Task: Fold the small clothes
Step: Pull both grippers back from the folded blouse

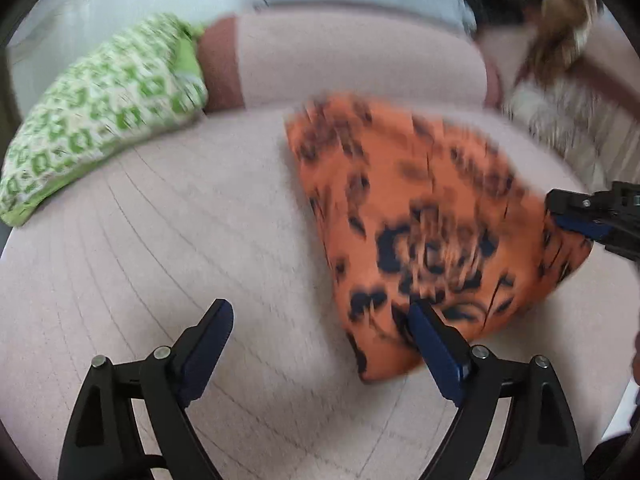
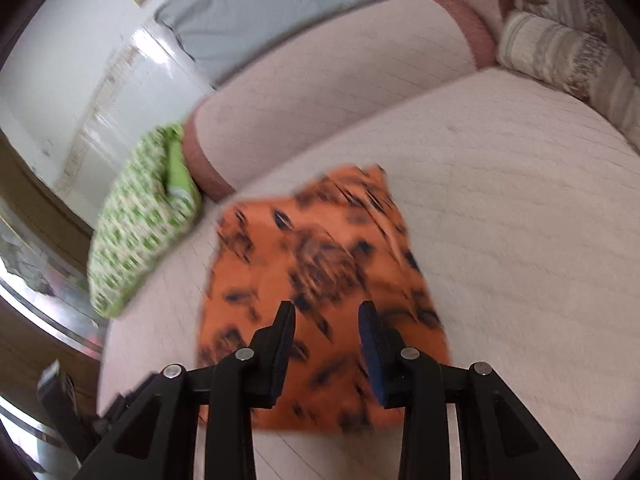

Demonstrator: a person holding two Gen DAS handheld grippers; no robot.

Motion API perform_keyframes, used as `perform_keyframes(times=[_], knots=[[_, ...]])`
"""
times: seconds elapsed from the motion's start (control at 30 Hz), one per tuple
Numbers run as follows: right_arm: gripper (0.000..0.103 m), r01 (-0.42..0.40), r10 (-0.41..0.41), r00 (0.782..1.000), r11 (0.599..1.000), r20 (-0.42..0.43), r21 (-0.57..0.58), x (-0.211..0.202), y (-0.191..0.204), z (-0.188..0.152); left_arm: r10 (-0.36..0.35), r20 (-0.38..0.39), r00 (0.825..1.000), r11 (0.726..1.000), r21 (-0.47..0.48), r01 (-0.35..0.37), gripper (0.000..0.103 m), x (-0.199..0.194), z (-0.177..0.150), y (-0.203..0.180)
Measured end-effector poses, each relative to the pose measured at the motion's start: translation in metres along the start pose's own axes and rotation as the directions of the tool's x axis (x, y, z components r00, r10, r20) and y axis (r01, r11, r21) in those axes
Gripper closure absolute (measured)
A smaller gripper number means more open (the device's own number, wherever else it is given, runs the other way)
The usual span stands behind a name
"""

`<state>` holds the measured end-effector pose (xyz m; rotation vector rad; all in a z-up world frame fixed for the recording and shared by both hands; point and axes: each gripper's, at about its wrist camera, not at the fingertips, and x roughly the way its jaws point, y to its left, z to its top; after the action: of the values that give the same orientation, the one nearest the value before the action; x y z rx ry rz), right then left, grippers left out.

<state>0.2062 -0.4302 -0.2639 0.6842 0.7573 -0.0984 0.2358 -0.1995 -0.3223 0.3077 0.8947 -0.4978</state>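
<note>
The orange garment [image 1: 420,220] with dark blotches lies folded on the pale quilted seat [image 1: 180,240], right of centre in the left wrist view; the left gripper [image 1: 320,312] stands wide apart over bare seat, empty, its right finger at the cloth's lower edge; the right gripper [image 2: 327,312], partly parted, hangs over the garment [image 2: 320,280], seemingly gripping nothing, though blur hinders; a green patterned cushion [image 2: 140,224] sits at left.
</note>
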Motion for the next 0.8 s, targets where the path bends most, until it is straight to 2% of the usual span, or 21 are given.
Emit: perform_keyframes(times=[0.1, 0.13, 0.23, 0.3, 0.33, 0.37, 0.4, 0.43, 0.63, 0.8], knots=[[0.066, 0.044, -0.038, 0.986, 0.999, -0.160, 0.033, 0.020, -0.023, -0.020, -0.024, 0.009, 1.000, 0.999, -0.036, 0.025, 0.014, -0.005, -0.001, 0.002], [0.067, 0.039, -0.030, 0.987, 0.998, -0.160, 0.048, 0.021, -0.024, -0.022, -0.025, 0.029, 0.999, 0.999, -0.030, 0.026, 0.014, -0.011, 0.001, 0.002], [0.066, -0.017, 0.018, 0.999, 1.000, -0.047, 0.027, -0.007, -0.011, -0.014, 0.003, 0.136, 0.991, 1.000, -0.016, 0.000, 0.014, -0.036, 0.003, 0.001], [0.066, -0.070, 0.069, 0.997, 0.997, 0.028, 0.013, -0.025, -0.006, -0.013, 0.008, 0.187, 0.982, 1.000, -0.015, -0.005, 0.014, -0.050, 0.004, 0.002], [0.058, -0.086, 0.086, 0.994, 0.996, 0.074, 0.002, -0.034, -0.003, -0.012, 0.014, 0.203, 0.979, 1.000, -0.016, -0.011, 0.014, -0.054, 0.005, 0.003], [0.037, -0.092, 0.092, 0.989, 0.996, 0.120, -0.007, -0.041, -0.001, -0.012, 0.025, 0.221, 0.975, 1.000, -0.020, -0.021, 0.014, -0.057, 0.006, 0.004], [0.032, -0.089, 0.089, 0.985, 0.996, 0.147, -0.008, -0.043, 0.001, -0.012, 0.034, 0.233, 0.972, 0.999, -0.024, -0.029, 0.014, -0.059, 0.007, 0.005], [0.031, -0.091, 0.091, 0.980, 0.996, 0.174, -0.009, -0.044, 0.001, -0.012, 0.042, 0.243, 0.969, 0.999, -0.028, -0.036, 0.013, -0.061, 0.008, 0.006], [0.031, -0.093, 0.084, 0.987, 0.994, 0.138, 0.059, -0.021, -0.007, 0.000, 0.058, 0.233, 0.971, 0.997, -0.068, -0.043, 0.014, -0.057, 0.014, 0.018], [0.031, -0.094, 0.078, 0.986, 0.990, 0.150, 0.102, -0.012, -0.016, 0.008, 0.076, 0.217, 0.973, 0.993, -0.102, -0.055, 0.014, -0.050, 0.015, 0.026]])
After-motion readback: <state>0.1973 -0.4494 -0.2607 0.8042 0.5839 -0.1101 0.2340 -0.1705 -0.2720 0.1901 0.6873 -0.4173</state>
